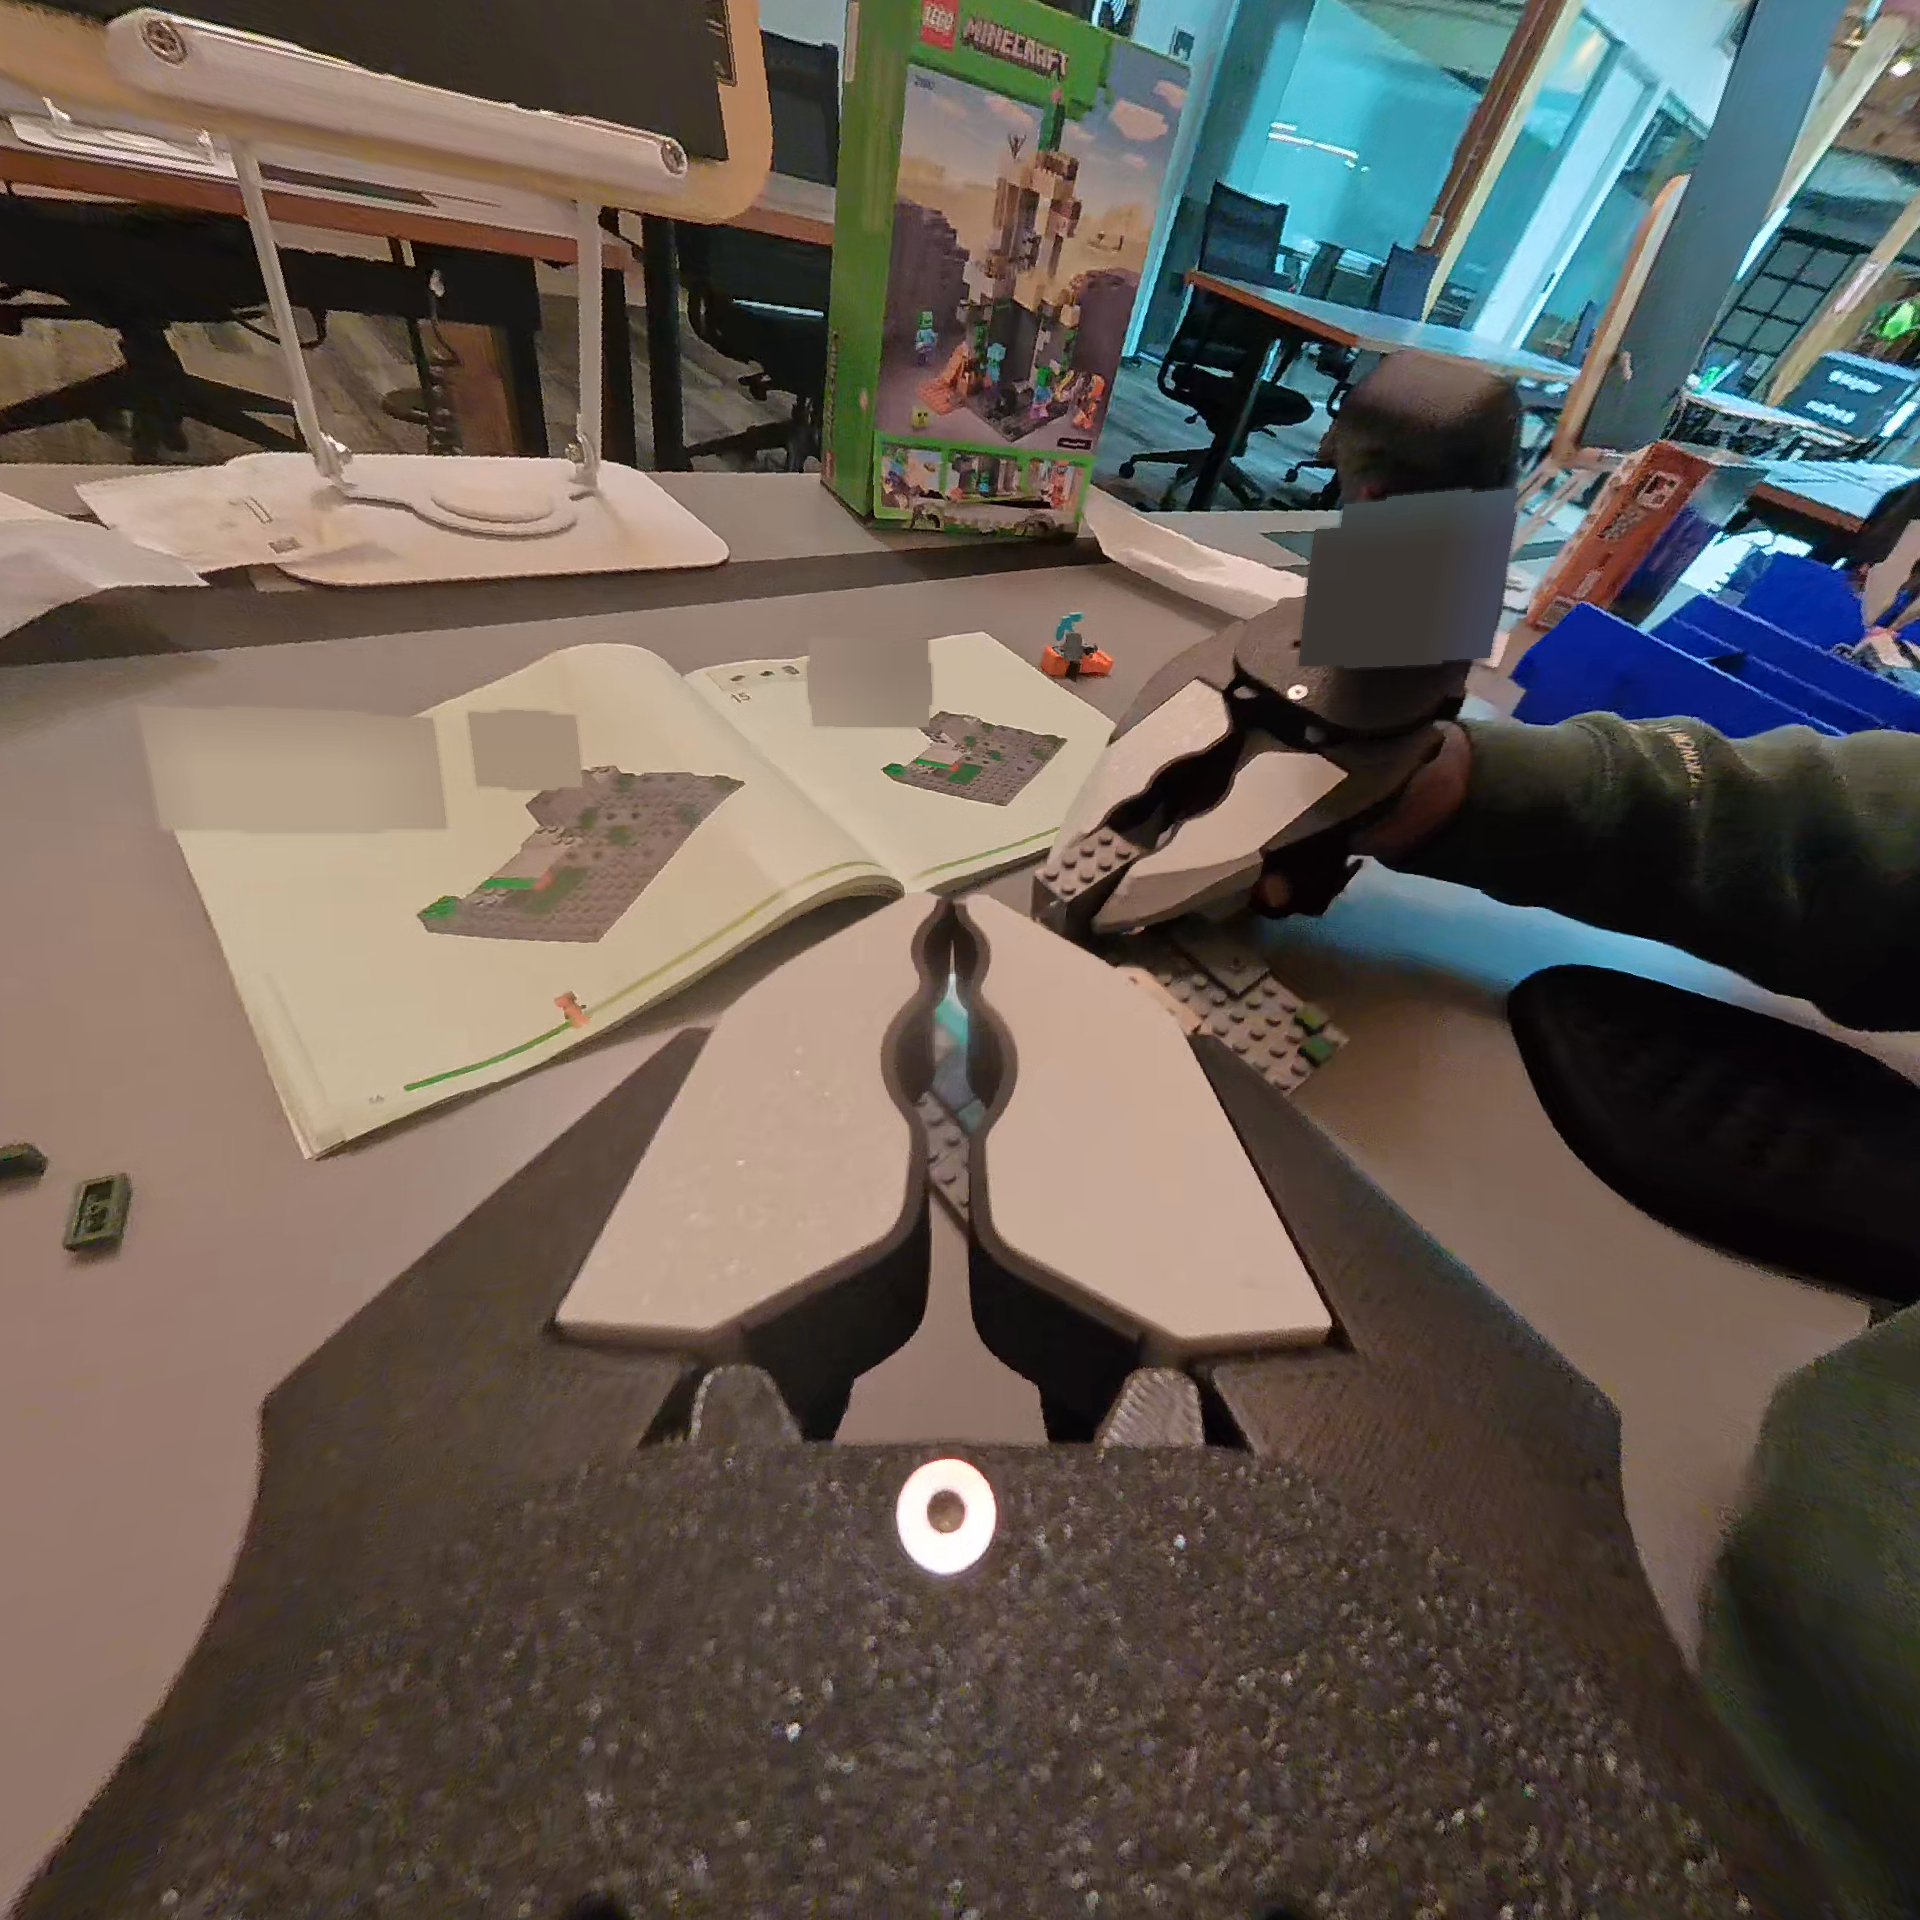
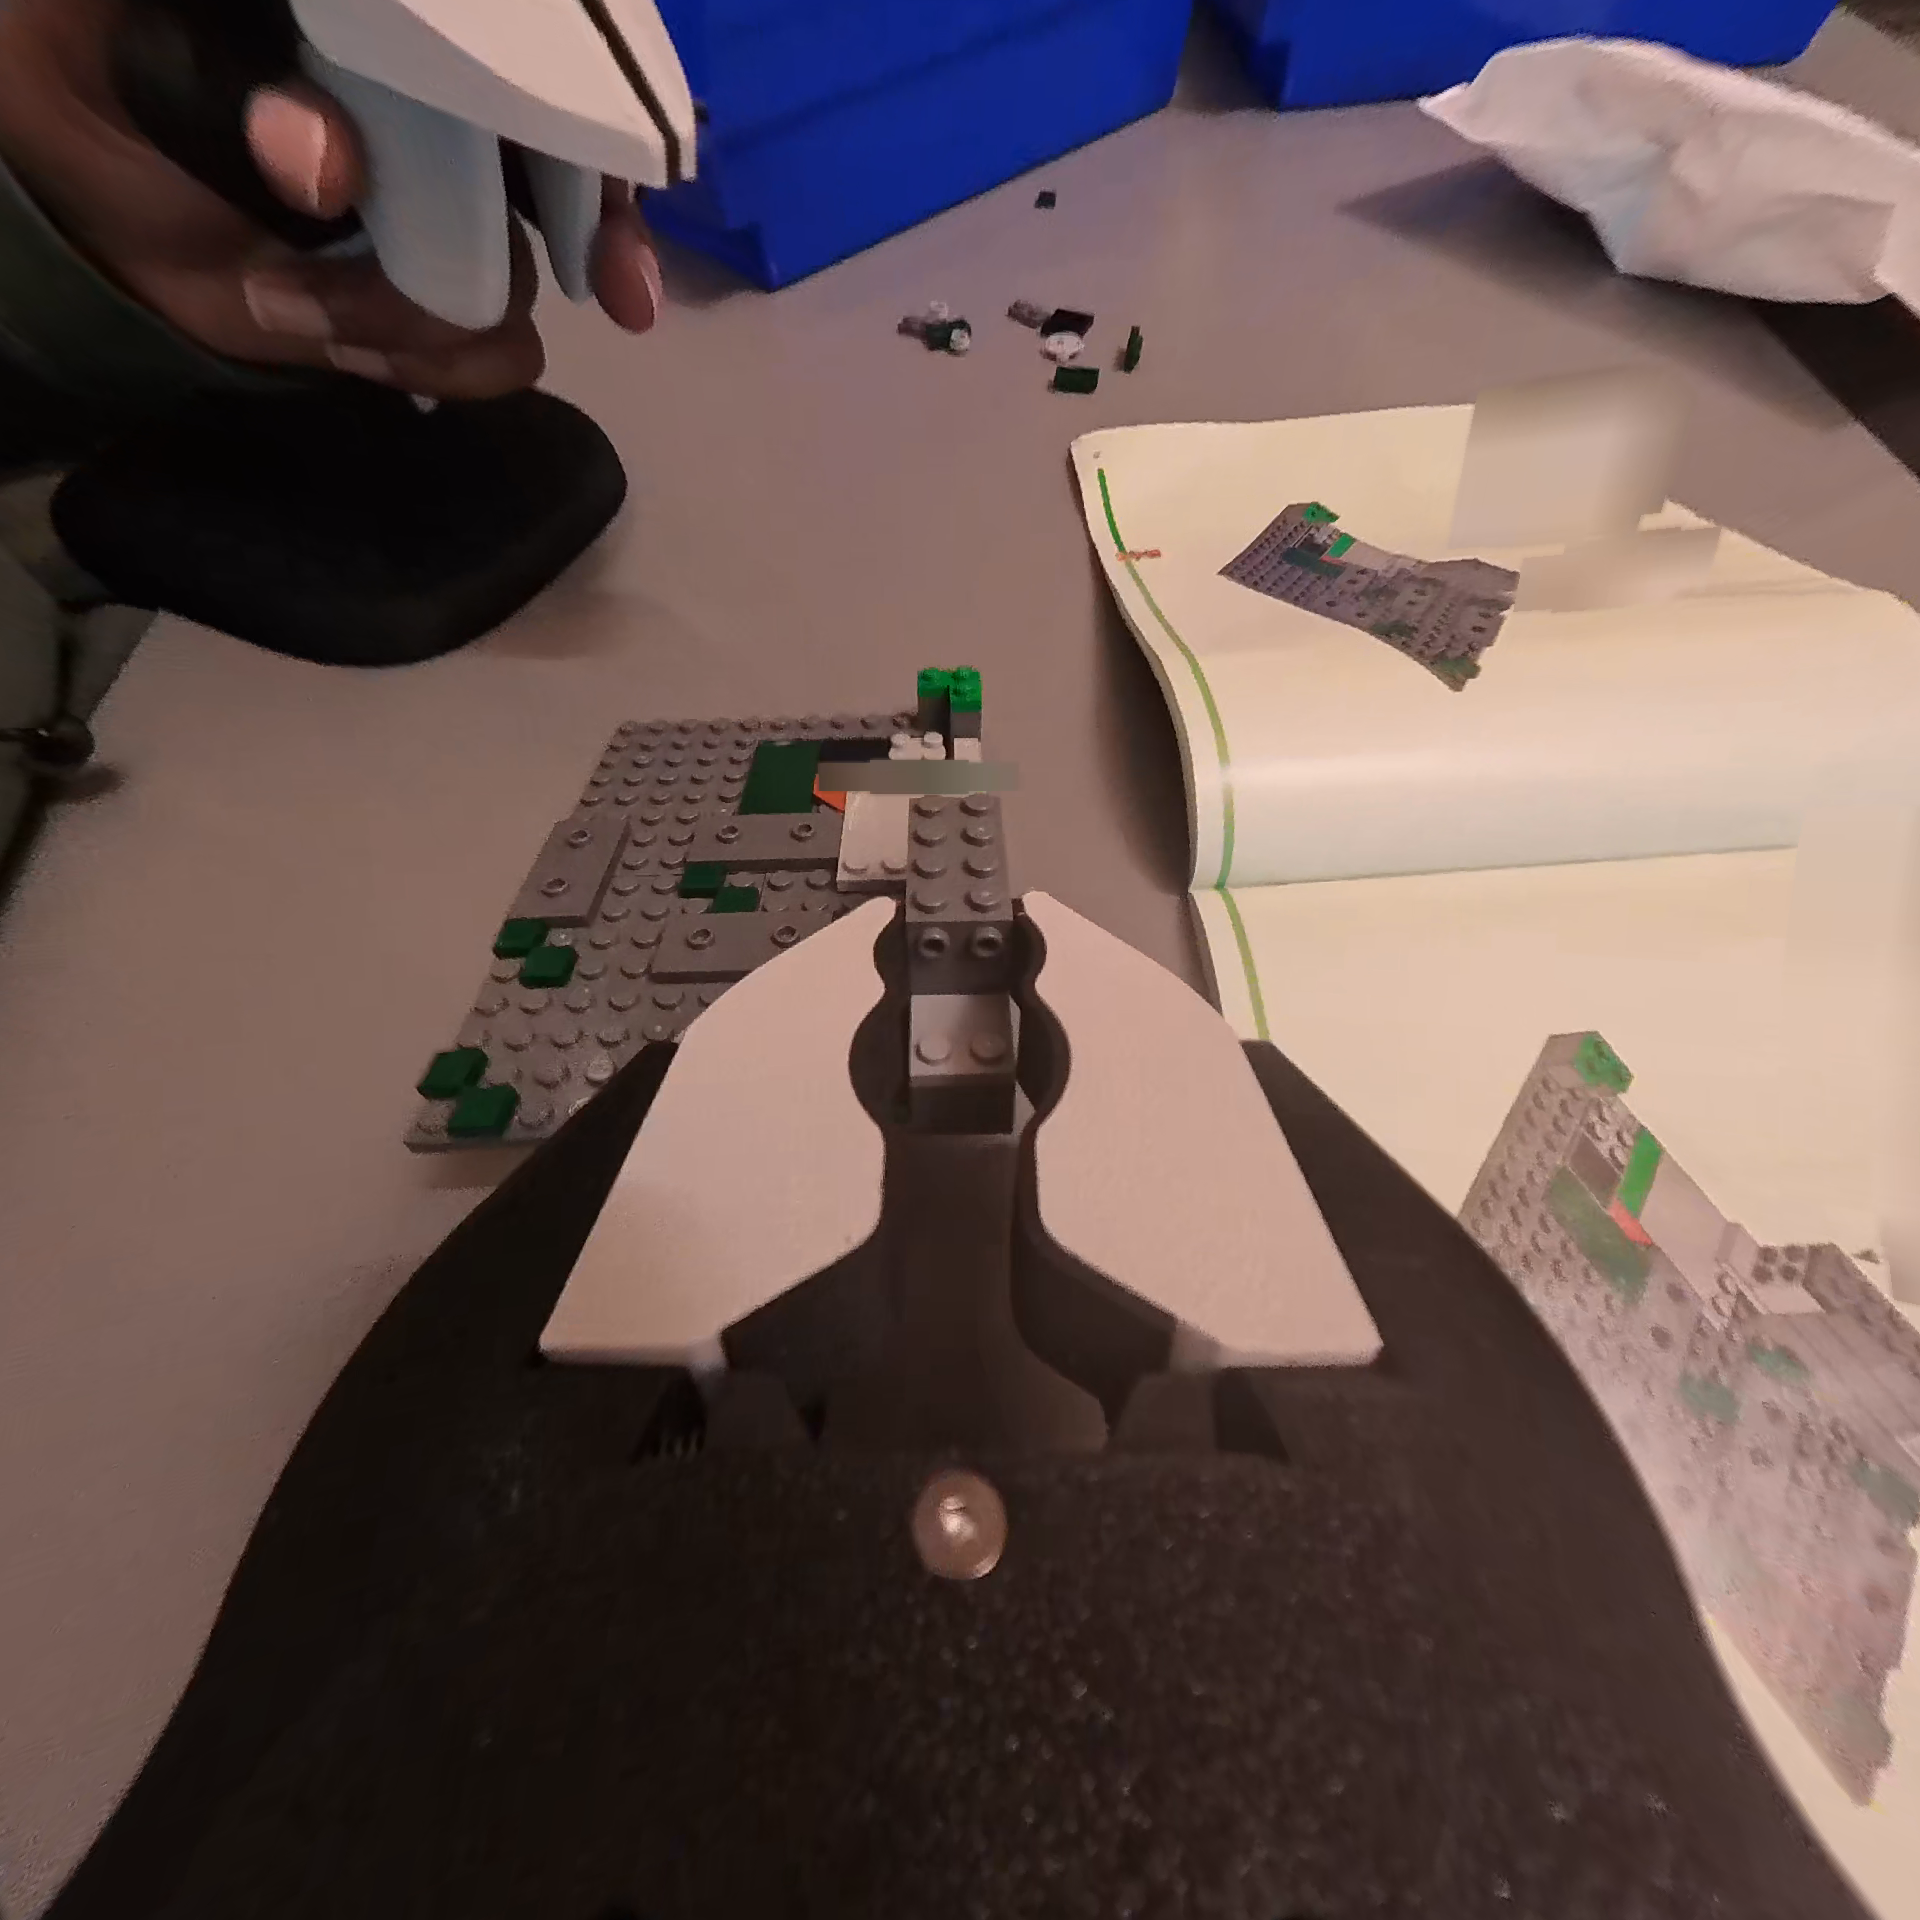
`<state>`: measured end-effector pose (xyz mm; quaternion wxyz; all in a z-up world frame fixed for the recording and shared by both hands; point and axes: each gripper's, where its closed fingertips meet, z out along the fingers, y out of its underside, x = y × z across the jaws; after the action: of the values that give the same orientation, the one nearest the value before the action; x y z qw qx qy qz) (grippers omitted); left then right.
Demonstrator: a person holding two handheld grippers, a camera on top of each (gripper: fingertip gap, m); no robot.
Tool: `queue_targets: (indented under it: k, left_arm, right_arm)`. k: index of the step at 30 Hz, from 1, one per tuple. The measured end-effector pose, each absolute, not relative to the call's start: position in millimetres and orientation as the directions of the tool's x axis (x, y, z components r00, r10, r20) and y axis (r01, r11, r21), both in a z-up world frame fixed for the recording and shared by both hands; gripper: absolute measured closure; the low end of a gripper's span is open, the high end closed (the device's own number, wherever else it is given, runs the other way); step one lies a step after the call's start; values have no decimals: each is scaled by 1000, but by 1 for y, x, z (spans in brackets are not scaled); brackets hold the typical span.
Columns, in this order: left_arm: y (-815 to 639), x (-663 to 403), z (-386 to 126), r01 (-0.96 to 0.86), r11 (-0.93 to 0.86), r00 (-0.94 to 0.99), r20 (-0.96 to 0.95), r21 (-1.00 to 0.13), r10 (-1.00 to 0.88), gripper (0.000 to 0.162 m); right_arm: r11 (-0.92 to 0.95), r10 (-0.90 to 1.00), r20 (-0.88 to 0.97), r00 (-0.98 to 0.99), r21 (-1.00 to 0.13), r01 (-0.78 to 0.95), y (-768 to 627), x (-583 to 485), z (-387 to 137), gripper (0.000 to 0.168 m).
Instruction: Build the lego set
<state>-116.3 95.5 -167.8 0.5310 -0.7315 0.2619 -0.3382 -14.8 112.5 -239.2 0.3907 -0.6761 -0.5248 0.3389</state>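
A grey studded baseplate (image 2: 623,966) with dark green tiles lies on the grey table; it also shows in the left wrist view (image 1: 1247,1008). A grey brick stack (image 2: 961,862) runs along its right edge. My right gripper (image 2: 958,914) is shut on the near end of this stack. In the left wrist view the right gripper (image 1: 1086,899) sits low over the model. My left gripper (image 1: 954,920) is shut and hovers above the plate's near side. Whether it holds a piece I cannot tell. In the right wrist view the left gripper (image 2: 665,156) hangs at the top left.
An open instruction booklet (image 1: 520,883) lies left of the model. Behind it stand the set's green box (image 1: 997,260) and a white lamp stand (image 1: 468,520). Loose small pieces (image 2: 1049,338) lie near the blue bins (image 2: 914,135). A black pad (image 2: 343,540) lies under the forearm. There is about 12 cm between the tips of the two grippers.
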Motion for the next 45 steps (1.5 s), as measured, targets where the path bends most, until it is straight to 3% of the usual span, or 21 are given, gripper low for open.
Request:
queue_targets:
  k: [8,14,22,28,35,45]
  left_arm:
    - [103,-113,-175,-50,-298,652,196,-953,-733,162]
    - [104,-109,-180,-62,-312,654,198,-948,-730,162]
    - [113,-113,-190,-177,-281,715,73,-943,-695,162]
    - [140,-118,-192,-192,-351,772,81,-916,-631,162]
    - [175,-126,-192,-237,-359,809,21,-903,-587,162]
    - [205,-118,-219,-291,-410,813,3,-864,-583,162]
  right_arm:
    - [-113,986,-22,166,-820,561,115,-20,-259,150]
    - [-72,987,29,159,-803,592,117,-20,-257,137]
    - [-177,931,8,364,-863,472,121,-8,-219,131]
    - [-278,794,9,608,-884,376,124,5,-203,150]
    - [-342,717,-67,693,-901,267,125,0,-191,167]
    - [-344,714,-40,699,-889,301,155,-13,-201,168]
